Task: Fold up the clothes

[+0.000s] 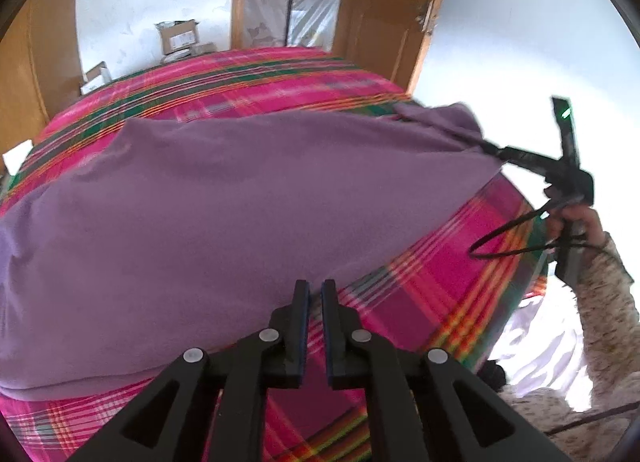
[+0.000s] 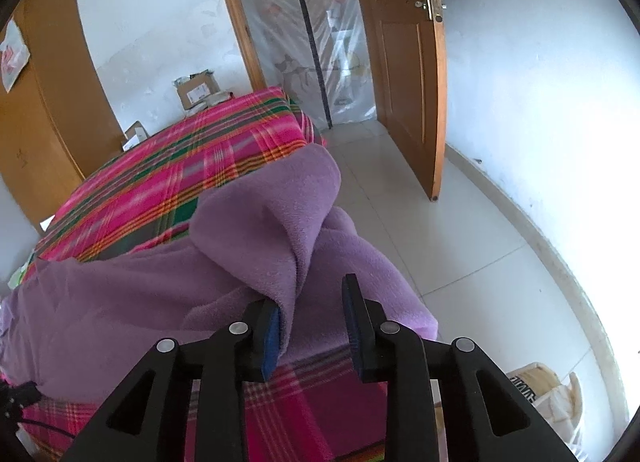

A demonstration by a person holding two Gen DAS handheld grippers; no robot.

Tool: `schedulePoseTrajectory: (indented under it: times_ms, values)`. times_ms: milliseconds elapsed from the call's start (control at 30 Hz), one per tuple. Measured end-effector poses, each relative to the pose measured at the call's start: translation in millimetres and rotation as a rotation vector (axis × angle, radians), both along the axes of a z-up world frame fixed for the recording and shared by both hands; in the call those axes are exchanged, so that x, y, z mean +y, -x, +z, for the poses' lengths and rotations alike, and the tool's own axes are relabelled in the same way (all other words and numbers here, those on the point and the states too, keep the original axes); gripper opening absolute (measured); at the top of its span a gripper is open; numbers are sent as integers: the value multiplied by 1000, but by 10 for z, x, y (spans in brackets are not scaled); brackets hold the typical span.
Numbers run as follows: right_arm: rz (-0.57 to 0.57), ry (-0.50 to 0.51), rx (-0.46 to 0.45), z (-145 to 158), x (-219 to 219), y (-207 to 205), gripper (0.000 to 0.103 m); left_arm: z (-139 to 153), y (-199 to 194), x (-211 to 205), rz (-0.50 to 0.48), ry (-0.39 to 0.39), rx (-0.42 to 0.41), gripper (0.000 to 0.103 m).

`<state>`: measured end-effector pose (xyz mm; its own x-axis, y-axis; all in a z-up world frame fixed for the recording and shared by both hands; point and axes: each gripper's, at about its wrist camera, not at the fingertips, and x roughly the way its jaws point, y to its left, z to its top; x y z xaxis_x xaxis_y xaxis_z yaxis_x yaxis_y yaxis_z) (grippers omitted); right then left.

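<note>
The left gripper [image 1: 315, 287] has its fingers almost pressed together, empty, at the purple cloth's [image 1: 224, 198] near edge. The right gripper [image 2: 316, 294] is spread, cloth bunched against one finger. The cloth lies longways from lower left to upper right on the pink plaid bed [image 1: 248, 82].

**A Bright Bedroom with White Walls and Warm Wood**

A bed under a pink, green and orange plaid cotton cover [image 2: 168, 182] fills the middle of the room. Pale, scuffed white plaster walls [image 2: 520, 82] surround it, overexposed with daylight at 3 o'clock. Glossy white floor tiles [image 2: 460, 246] run toward 1 o'clock, where an orange-brown wooden door [image 2: 404, 74] with a metal latch stands open. In the doorway at 12 o'clock hangs a clear plastic sheet curtain [image 2: 316, 42]. A tall orange-brown wooden wardrobe [image 2: 44, 110] stands at 10 o'clock. Small brown cardboard boxes [image 2: 196, 90] sit against the far wall at 11 o'clock.
</note>
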<state>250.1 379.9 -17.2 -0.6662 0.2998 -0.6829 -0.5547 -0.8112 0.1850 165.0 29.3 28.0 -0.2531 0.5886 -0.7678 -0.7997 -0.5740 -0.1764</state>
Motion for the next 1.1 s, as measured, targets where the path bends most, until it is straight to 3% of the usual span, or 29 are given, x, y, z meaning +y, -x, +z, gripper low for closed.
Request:
schedulePoseTrajectory:
  times_ms: [167,267,433,700,933,1100]
  values:
    - [44,-46,-36,53,-55,-37,33,136,58,55,-19,-51,-25,7]
    - [59,-80,-49,99,-88,-74,36,156,134,147,-14,-39,-22,7]
    - [122,-221,-32,241,-278,-87,36,167,259,303,-23,-33,-39,8]
    - [256,-300,-37,382,-444,290,36,143,462,618,-46,2,-63,13]
    - [356,-334,-131,256,-589,771,36,163,605,892,-70,23,-76,13]
    - [348,-369,-232,88,-569,1012,36,173,690,1059,-89,35,-78,14]
